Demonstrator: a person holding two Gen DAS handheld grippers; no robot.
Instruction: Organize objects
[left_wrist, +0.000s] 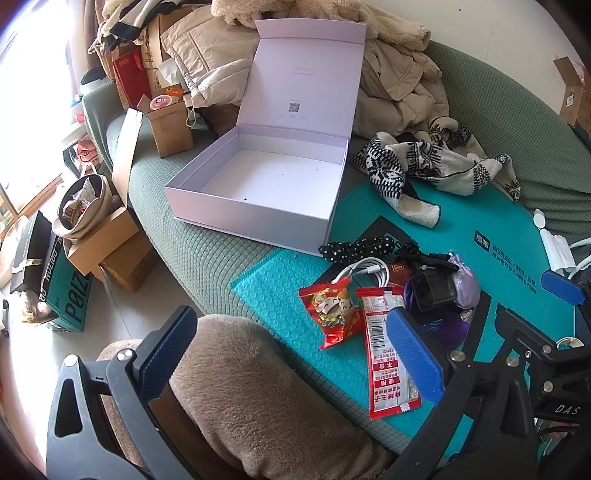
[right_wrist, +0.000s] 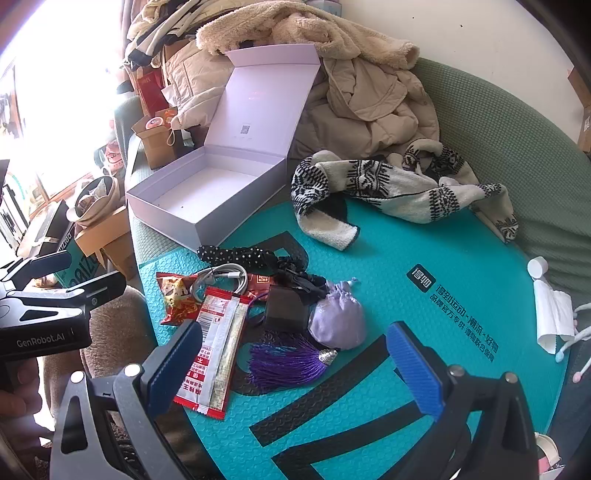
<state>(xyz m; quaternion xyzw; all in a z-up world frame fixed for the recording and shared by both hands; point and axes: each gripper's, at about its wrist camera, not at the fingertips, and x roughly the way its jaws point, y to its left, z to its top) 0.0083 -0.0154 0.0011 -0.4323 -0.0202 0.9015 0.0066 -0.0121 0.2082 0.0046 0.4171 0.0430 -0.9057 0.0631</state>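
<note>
The small things lie in a loose heap on the teal mat (right_wrist: 424, 258), near its left edge: a long red-and-white snack packet (right_wrist: 214, 350), a red foil packet (right_wrist: 176, 299) at its far left, a coiled white cable (right_wrist: 221, 278), a black polka-dot band (right_wrist: 236, 255), a dark box-shaped item (right_wrist: 286, 308), a lilac drawstring pouch (right_wrist: 338, 323) and a purple tassel (right_wrist: 284, 363). The long packet's axis runs near to far, leaning slightly right at its far end; the tassel lies left to right, its silver cap toward the right.

Far-left of the heap, the open pale lilac box (left_wrist: 255, 206) sits on the green sofa cover (left_wrist: 207, 258) with its lid standing upright at the back and its floor bare. Its near right corner overlaps the mat's edge, and the band lies just beside that corner. Right of the heap the mat is bare up to a patterned black-and-cream knit (right_wrist: 388, 192) at the far side and a white tissue (right_wrist: 552, 317) at the right edge.

The right gripper (right_wrist: 295, 365) hangs over the heap with jaws spread wide, holding nothing; the tassel shows between its fingers. The left gripper (left_wrist: 295, 347) is also wide open and empty, over a tan plush cushion (left_wrist: 258, 398) at the sofa's near edge, its right finger in front of the long packet.
</note>
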